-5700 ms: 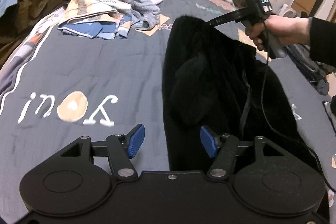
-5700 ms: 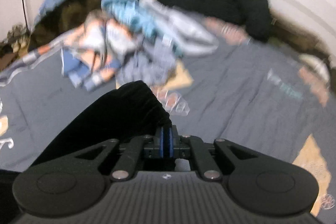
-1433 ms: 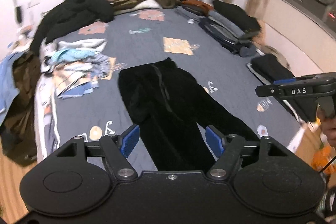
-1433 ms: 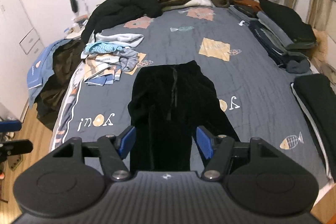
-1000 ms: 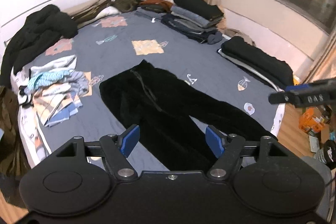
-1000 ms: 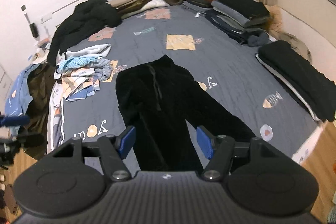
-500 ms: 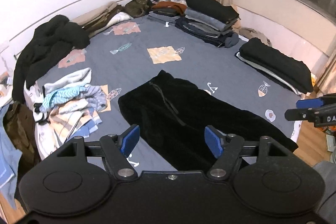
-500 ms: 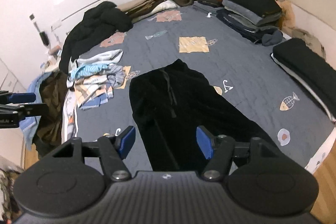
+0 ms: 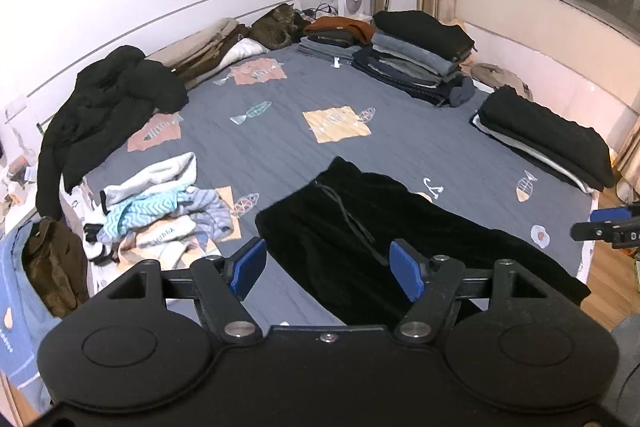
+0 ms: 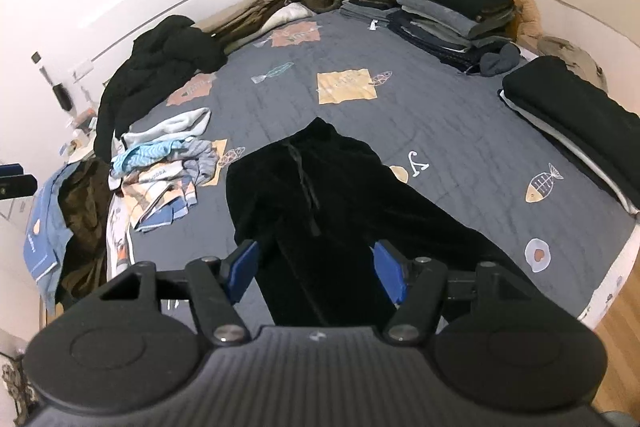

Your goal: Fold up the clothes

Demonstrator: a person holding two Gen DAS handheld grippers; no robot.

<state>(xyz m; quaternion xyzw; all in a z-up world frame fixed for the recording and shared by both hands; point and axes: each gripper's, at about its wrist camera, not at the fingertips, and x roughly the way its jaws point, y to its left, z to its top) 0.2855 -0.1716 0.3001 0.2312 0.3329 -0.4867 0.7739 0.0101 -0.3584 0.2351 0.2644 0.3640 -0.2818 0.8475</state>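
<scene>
Black trousers point(image 9: 352, 227) lie spread flat on the grey-blue bed cover, waistband toward the headboard, legs toward the foot; they also show in the right wrist view point(image 10: 320, 211). My left gripper point(image 9: 326, 269) is open and empty, held high above the foot of the bed. My right gripper point(image 10: 316, 269) is open and empty, also high above the trouser legs. The right gripper's tip shows at the right edge of the left wrist view point(image 9: 608, 225); the left gripper's tip shows at the left edge of the right wrist view point(image 10: 16, 183).
A heap of unfolded clothes point(image 9: 160, 211) lies left of the trousers, a black jacket point(image 9: 108, 107) behind it. Stacks of folded clothes point(image 9: 416, 59) and a black folded pile point(image 9: 548, 135) line the right side. A cat point(image 9: 276, 25) lies by the headboard. The bed's foot edge point(image 10: 616, 283) is near.
Both grippers let go of the trousers, which now lie flat, and drew back and up from the bed. Over the last second the views swung slightly; both stay open.
</scene>
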